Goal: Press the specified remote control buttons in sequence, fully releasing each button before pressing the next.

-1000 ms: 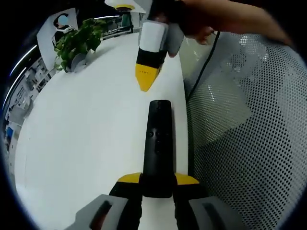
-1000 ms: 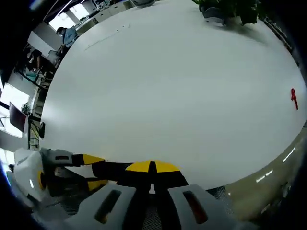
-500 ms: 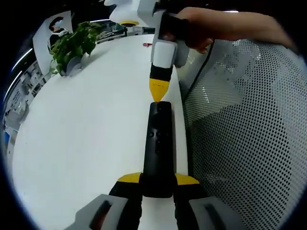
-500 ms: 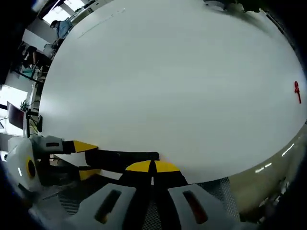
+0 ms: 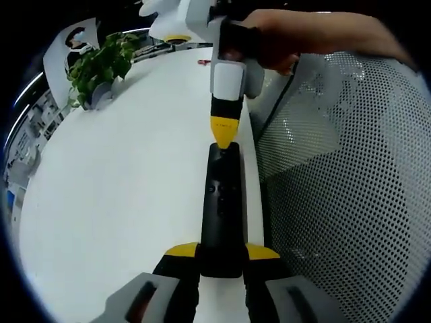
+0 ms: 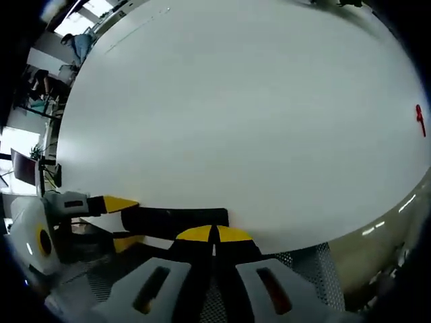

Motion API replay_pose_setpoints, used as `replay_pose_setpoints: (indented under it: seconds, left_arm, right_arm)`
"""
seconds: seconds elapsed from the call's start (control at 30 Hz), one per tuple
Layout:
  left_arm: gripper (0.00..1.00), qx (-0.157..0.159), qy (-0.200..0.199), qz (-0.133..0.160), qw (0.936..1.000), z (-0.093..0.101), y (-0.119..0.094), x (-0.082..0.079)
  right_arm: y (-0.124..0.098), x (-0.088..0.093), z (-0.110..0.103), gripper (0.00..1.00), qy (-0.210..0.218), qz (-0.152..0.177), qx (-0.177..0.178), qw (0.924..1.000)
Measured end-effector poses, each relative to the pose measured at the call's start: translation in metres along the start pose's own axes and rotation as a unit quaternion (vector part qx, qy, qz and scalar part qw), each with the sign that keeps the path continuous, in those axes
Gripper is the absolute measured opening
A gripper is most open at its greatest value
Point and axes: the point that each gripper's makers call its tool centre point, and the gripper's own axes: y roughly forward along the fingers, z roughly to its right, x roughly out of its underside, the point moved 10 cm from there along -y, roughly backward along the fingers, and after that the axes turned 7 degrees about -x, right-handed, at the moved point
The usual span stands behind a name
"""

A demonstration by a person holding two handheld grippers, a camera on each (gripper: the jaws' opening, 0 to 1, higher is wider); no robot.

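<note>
Pressing looks like it is going on right now, but I cannot tell which button in the row this is or how many are left. At 10 o'clock in the left gripper view sits a leafy green plant (image 5: pixel 101 64) in a pot. The white table (image 5: pixel 121 188) is smooth and flat. At 6 o'clock the left hand-held gripper (image 5: pixel 221 259) has its yellow tips squeezed tight on the near end of the remote control (image 5: pixel 221 208). The remote is long, thin, black and a bit shiny, with small buttons, and it points to 12 o'clock, just above the table edge. The right hand-held gripper (image 5: pixel 223 134) comes down from 12 o'clock. Its two yellow tips are pinched together into one point, holding nothing, and that point touches the far end of the remote. At 3 o'clock is a grey mesh chair back (image 5: pixel 343 175) full of tiny holes. A small red thing (image 6: pixel 420 118) lies far off on the table.
</note>
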Motion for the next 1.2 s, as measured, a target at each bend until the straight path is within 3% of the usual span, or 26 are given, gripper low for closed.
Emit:
replay_pose_setpoints:
  seconds: [0.23, 0.5, 0.67, 0.93, 1.1, 1.2]
  left_arm:
    - [0.24, 0.002, 0.003, 0.002, 1.0, -0.0002, 0.0, 0.0004]
    - [0.24, 0.005, 0.004, -0.001, 1.0, -0.0012, 0.0005, -0.0008]
    - [0.24, 0.008, 0.007, -0.006, 0.9999, -0.0015, 0.0006, -0.0015]
    - [0.24, 0.006, 0.006, -0.005, 0.9999, -0.0014, 0.0007, -0.0013]
    - [0.24, 0.007, 0.01, -0.006, 0.9999, -0.0016, 0.0009, -0.0018]
    - [0.24, 0.008, 0.011, -0.006, 0.9999, -0.0019, 0.001, -0.0019]
  right_arm:
    - [-0.0004, 0.0021, 0.0025, 0.0, 0.024, 0.008, -0.01, 0.9996]
    - [0.0022, 0.0, -0.0046, 0.0, -0.033, -0.003, 0.022, 0.9992]
    - [0.0021, -0.0004, -0.0058, 0.0, -0.035, -0.01, 0.025, 0.999]
    - [0.0003, 0.0, 0.0006, 0.0, -0.003, -0.004, -0.001, 1.0]
    - [-0.0027, -0.0002, 0.0009, 0.0, -0.034, -0.011, 0.042, 0.9985]
    - [-0.0026, -0.0018, 0.0006, 0.0, -0.032, -0.009, 0.034, 0.9989]
